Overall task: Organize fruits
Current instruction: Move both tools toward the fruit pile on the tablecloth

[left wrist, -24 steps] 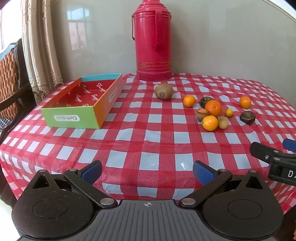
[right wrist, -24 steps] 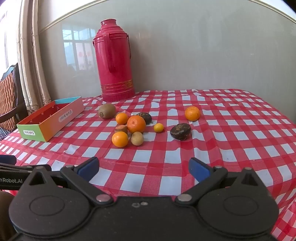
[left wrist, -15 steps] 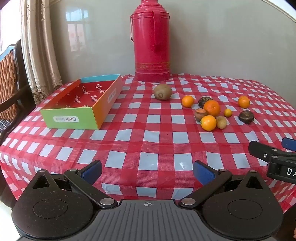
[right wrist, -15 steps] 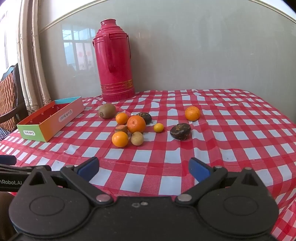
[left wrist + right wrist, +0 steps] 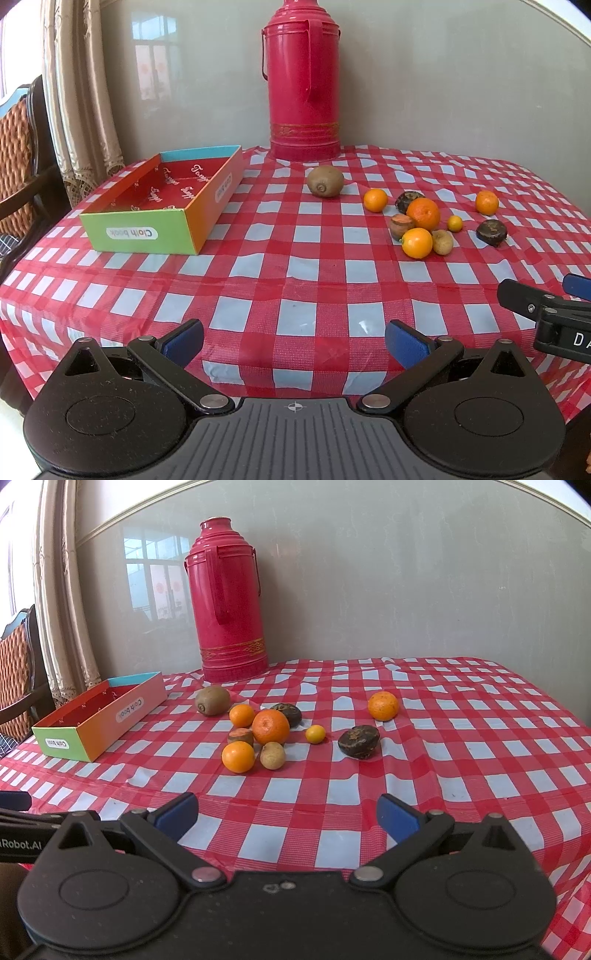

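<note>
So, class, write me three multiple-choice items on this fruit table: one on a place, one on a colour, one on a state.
1. Where does the kiwi lie?
A. in the box
B. on the tablecloth, between box and oranges
C. on the flask

2. What colour is the thermos flask?
A. red
B. blue
C. green

3. How is the cardboard box now?
A. full of fruit
B. tipped over
C. upright, no fruit inside

Answers: 1 B, the kiwi rests on the checked tablecloth right of the box; 2 A, its whole body is red; 3 C, only the printed red lining shows inside.
</note>
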Demonstrator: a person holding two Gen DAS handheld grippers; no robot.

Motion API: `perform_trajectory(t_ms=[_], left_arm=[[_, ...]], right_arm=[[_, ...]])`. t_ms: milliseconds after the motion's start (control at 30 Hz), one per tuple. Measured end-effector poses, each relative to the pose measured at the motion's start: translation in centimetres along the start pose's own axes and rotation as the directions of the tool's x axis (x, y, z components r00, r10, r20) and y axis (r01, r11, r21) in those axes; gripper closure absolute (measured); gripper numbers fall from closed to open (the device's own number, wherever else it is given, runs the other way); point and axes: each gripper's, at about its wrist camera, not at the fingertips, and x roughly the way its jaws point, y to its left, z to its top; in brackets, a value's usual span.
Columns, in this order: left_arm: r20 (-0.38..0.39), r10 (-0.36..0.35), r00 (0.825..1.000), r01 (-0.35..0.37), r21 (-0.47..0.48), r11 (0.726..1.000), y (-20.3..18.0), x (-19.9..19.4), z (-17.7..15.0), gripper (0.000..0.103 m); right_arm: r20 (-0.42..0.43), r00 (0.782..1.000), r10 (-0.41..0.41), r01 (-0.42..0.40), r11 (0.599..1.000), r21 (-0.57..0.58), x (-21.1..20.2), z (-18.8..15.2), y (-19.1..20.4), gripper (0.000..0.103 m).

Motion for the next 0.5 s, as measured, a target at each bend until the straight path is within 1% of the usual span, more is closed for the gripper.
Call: perform_trajectory(t_ms=[233,500], left_arm=[[0.01,0.004,1.0,-0.004,-0.003,1.0,-0.01,-0.05,-0.15,0.0],[0.003,-0.004,1.0,0.004,-0.013,1.0,0.37,0.05,0.22,0.0]], right_arm=[[-0.002,1.0,-0.001,0.001,1.0,-0.001,-0.02,-0.02,-0.04,0.006],[-0.002,1.0,-0.015,0.015,1.0,-0.011,-0.27,0.05,-0.36,0.006]])
